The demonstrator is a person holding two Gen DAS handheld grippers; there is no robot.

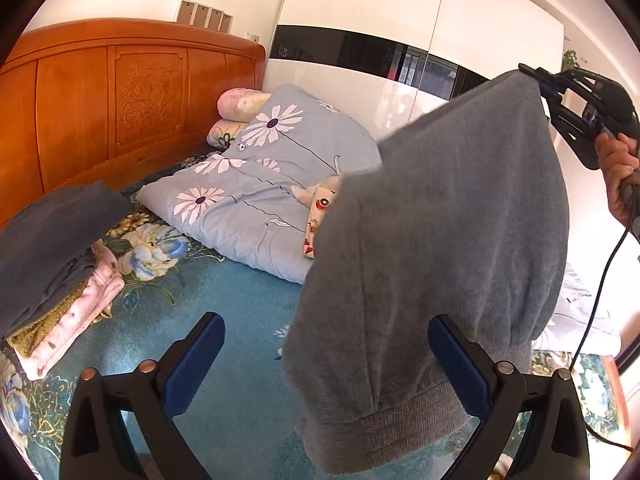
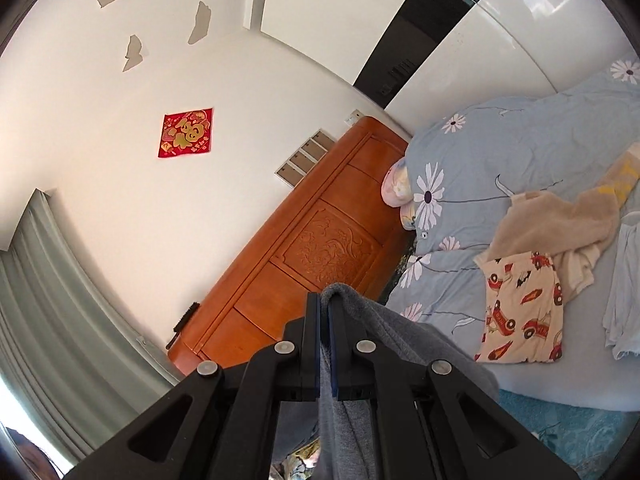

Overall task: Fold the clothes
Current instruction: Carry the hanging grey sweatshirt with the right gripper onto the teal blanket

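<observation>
A grey fleece garment (image 1: pixel 440 248) hangs in the air above the bed. My right gripper (image 1: pixel 538 78) holds its top corner, with a hand behind it. In the right wrist view that right gripper (image 2: pixel 324 304) is shut on the grey garment (image 2: pixel 360 320), whose cloth runs down between the jaws. My left gripper (image 1: pixel 326 360) is open at the bottom of its view. The garment's ribbed cuff (image 1: pixel 380 428) hangs in the gap between the fingers, against the right finger (image 1: pixel 456 360). The left finger (image 1: pixel 196 360) is clear of the cloth.
A pile of folded clothes (image 1: pixel 48 248) sits at the left on the teal floral bedspread (image 1: pixel 240 312). A blue daisy quilt (image 1: pixel 260 176) lies by the wooden headboard (image 1: pixel 120 92). A car-print garment (image 2: pixel 520 312) and a beige one (image 2: pixel 552 220) lie on the quilt. A cable (image 1: pixel 600 300) hangs at the right.
</observation>
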